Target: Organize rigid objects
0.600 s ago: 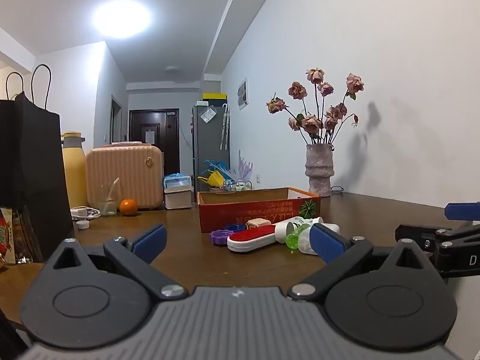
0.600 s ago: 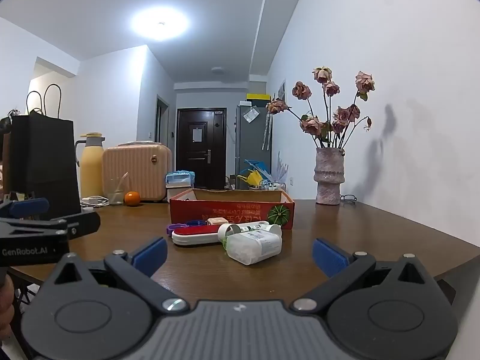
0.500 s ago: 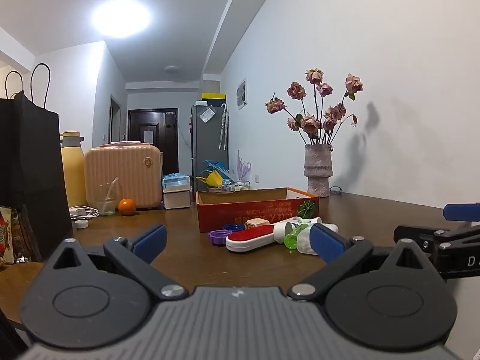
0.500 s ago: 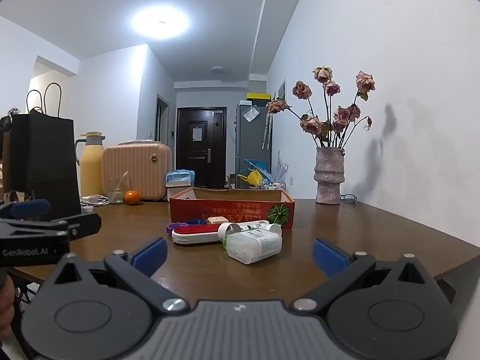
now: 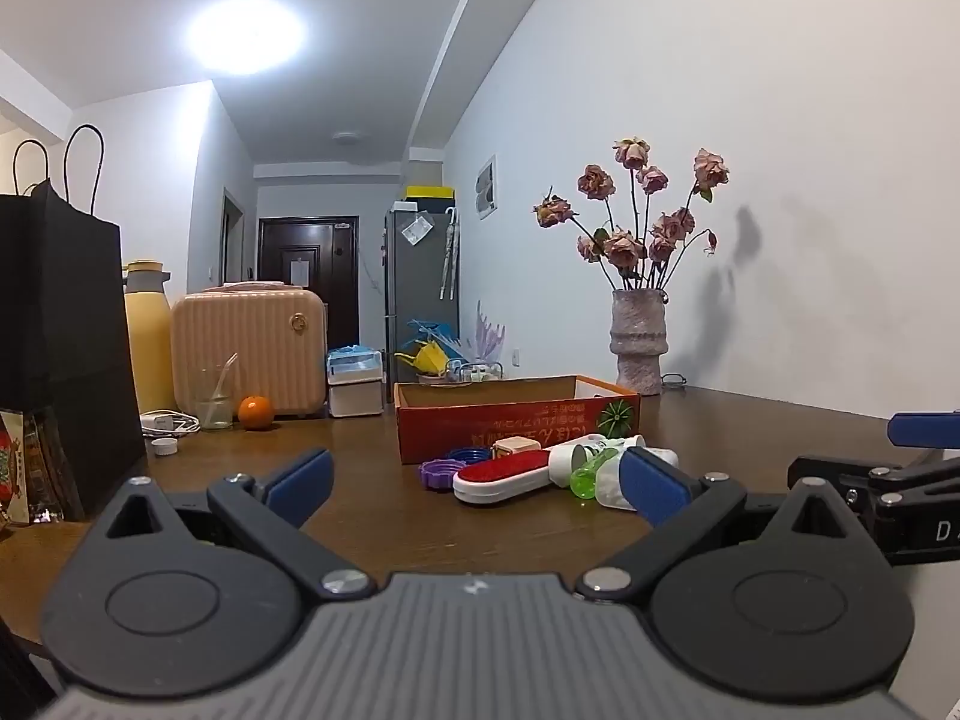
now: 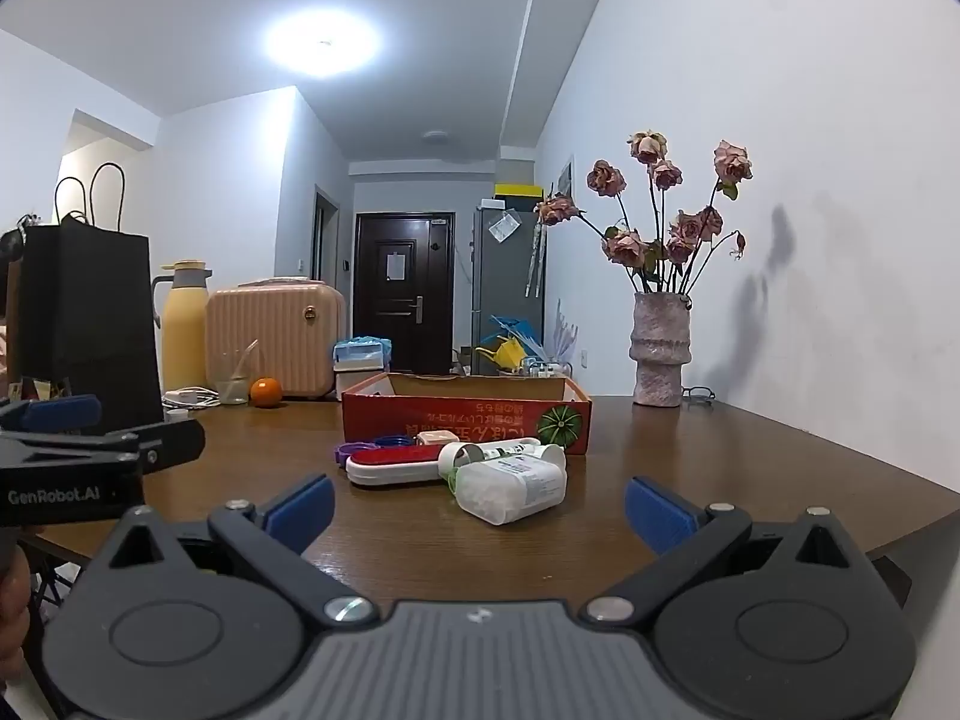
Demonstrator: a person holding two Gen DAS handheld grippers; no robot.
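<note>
A low red cardboard box (image 5: pixel 516 420) (image 6: pixel 468 414) stands on the brown table (image 5: pixel 360 510) (image 6: pixel 720 456). In front of it lies a small heap: a red-and-white oblong case (image 5: pixel 501 477) (image 6: pixel 393 465), a purple lid (image 5: pixel 441 471), a white plastic bottle (image 6: pixel 513 489) on its side, a green tube (image 5: pixel 587 477) and a small beige block (image 5: pixel 515 443). My left gripper (image 5: pixel 474 483) is open, level, short of the heap. My right gripper (image 6: pixel 477 510) is open too, with the bottle beyond its fingers. Each view shows the other gripper at its edge.
A vase of dried roses (image 6: pixel 657 354) stands at the back right by the wall. A black paper bag (image 5: pixel 60 354), a yellow flask (image 5: pixel 147 336), a pink case (image 5: pixel 249 351), a glass (image 5: pixel 215 399), an orange (image 5: pixel 255 411) and a tissue box (image 5: pixel 355 381) line the left and back.
</note>
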